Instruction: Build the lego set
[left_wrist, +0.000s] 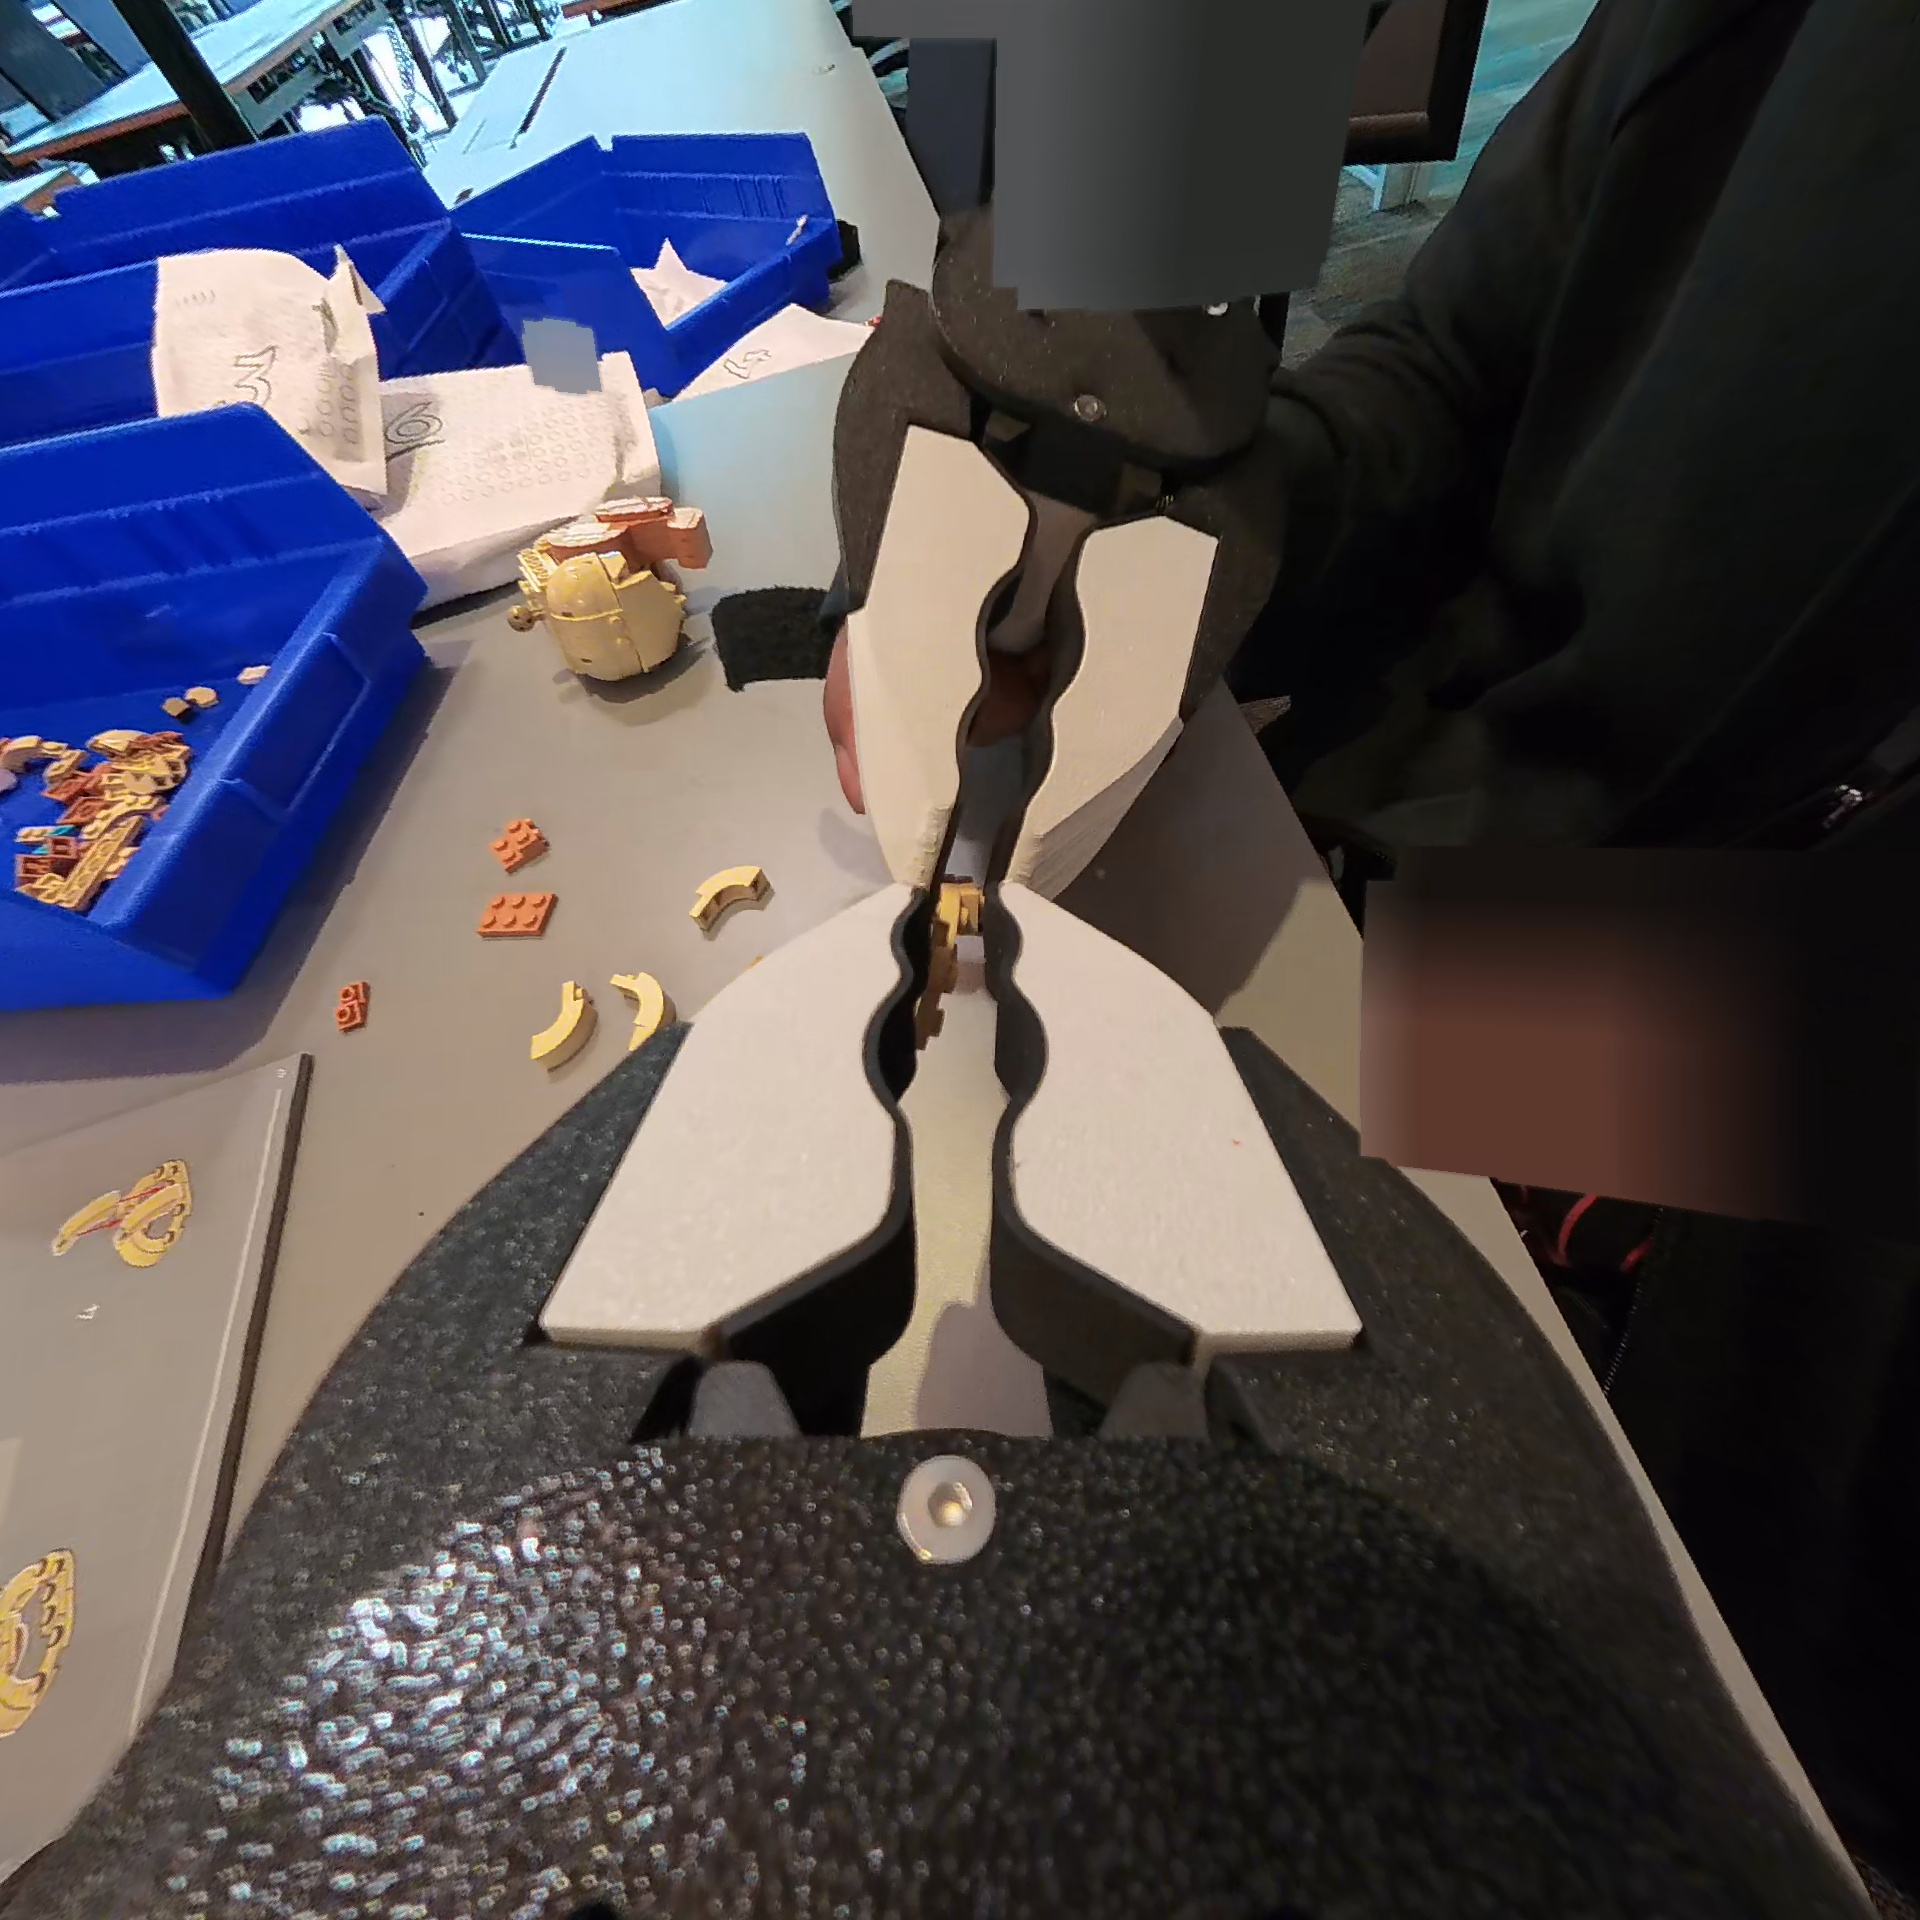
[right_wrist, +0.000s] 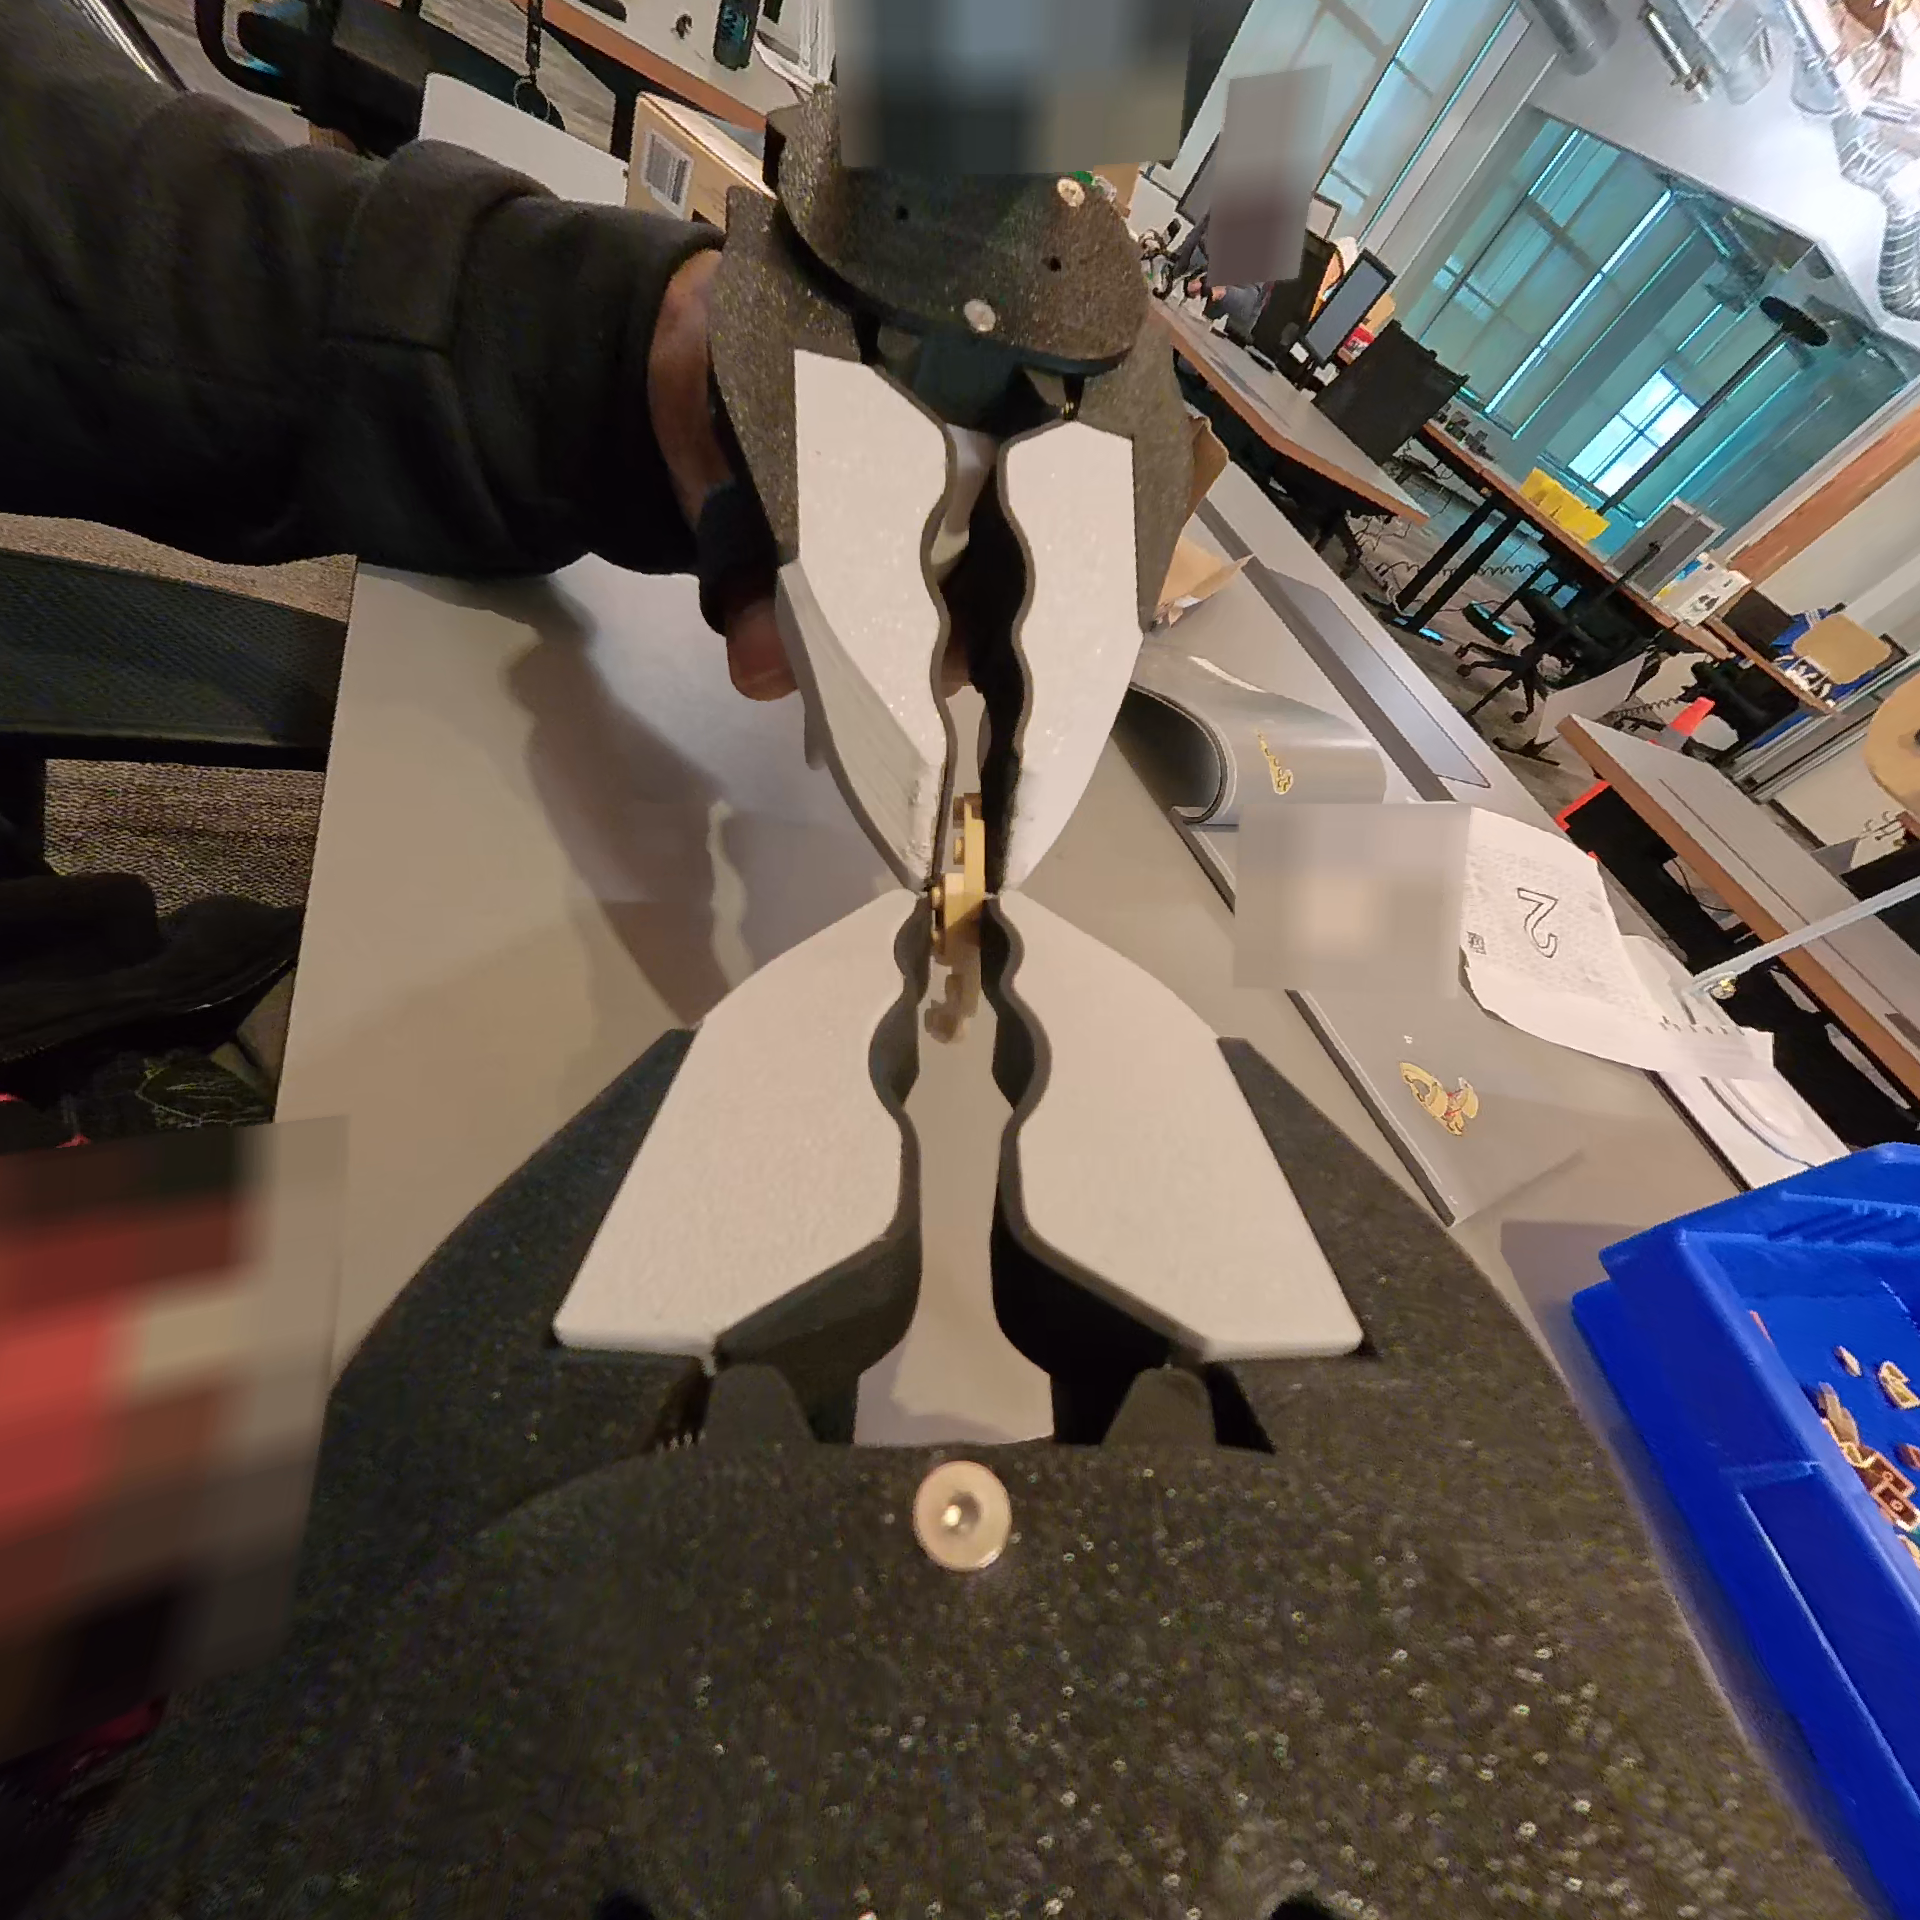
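L gripper (left_wrist: 951, 956) & R gripper (right_wrist: 961, 935), tips meeting frame centre, both clamped on gold lego piece (left_wrist: 948, 935), prob. to press parts together.

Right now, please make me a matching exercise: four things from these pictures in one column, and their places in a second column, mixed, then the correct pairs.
Things:
1. gold piece
2. round tan model
3. two orange plates
4. instruction booklet

Places:
A. on the table, beside the front blue bin
B. lower left of the left wrist view
C. between the tips of the left gripper and right gripper
D. on the table near the paper bags

Pairs: 1-C, 2-D, 3-A, 4-B
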